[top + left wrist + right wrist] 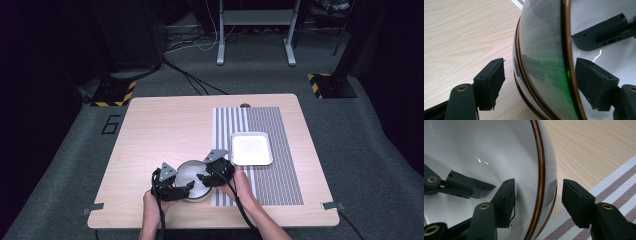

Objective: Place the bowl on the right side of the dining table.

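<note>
A round bowl (190, 171), white inside with a brown rim and a glossy outer wall, sits near the wooden table's front edge. My left gripper (187, 188) straddles its left rim (566, 50): one pad stands outside, clear of the wall, and the other sits inside close to the rim. My right gripper (202, 179) straddles the right rim (541, 177), with one pad inside, one outside, and a gap on each side. Both grippers are open around the bowl's wall. Each gripper view also shows the other gripper's jaw inside the bowl.
A white square tray (251, 148) lies on a striped placemat (280, 175) just right of the bowl. Bare wooden tabletop (160, 125) stretches to the left and back. The table's front edge runs close under the person's hands.
</note>
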